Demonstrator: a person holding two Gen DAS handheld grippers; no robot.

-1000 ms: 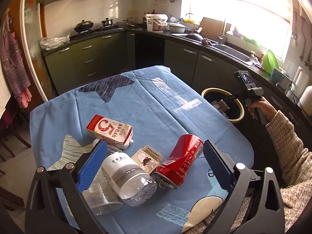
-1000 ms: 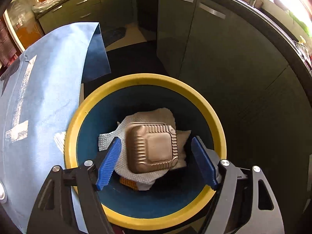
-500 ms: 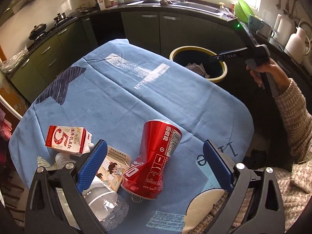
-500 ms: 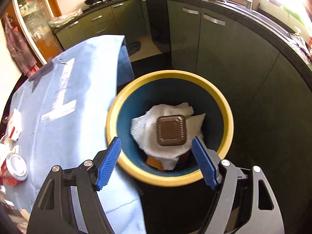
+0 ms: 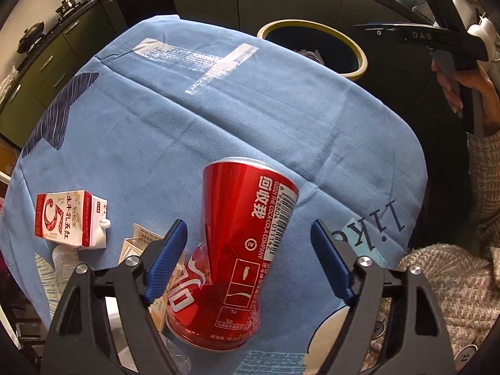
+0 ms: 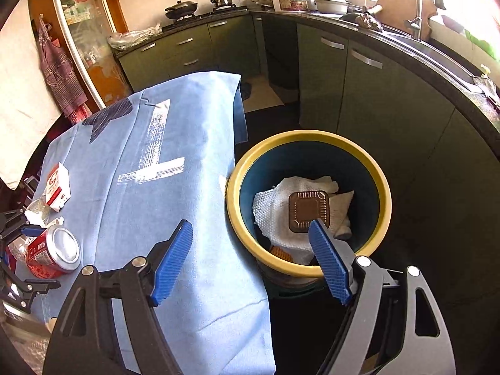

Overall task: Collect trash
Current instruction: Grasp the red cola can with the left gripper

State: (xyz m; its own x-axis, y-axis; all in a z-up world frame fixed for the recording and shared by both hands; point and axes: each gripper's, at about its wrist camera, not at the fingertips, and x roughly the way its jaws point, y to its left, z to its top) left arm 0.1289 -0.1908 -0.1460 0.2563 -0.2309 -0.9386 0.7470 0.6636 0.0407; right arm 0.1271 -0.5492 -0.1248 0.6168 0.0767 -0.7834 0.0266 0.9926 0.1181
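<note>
A dented red cola can [image 5: 237, 250] lies on the blue tablecloth [image 5: 218, 109]. My left gripper [image 5: 250, 237] is open, its blue pads either side of the can, not touching it. The can also shows in the right wrist view [image 6: 53, 251]. A red and white milk carton [image 5: 70, 218], a small paper carton [image 5: 137, 250] and a clear plastic bottle [image 5: 65, 259] lie to the left. My right gripper [image 6: 250, 240] is open and empty, above the gap between table edge and yellow-rimmed bin [image 6: 386, 200]. The bin holds a white paper towel [image 6: 272, 212] and a brown foil tray [image 6: 307, 211].
The bin [image 5: 359, 50] stands off the table's far right edge. Dark green kitchen cabinets [image 6: 328, 72] and a counter with a sink [image 6: 415, 34] run behind. A stove with pots [image 6: 200, 7] is at the back. My sleeve [image 5: 453, 281] is at the right.
My left gripper has moved in over the can, which now lies between its open pads. My right gripper has pulled back and up from the bin, toward the table edge.
</note>
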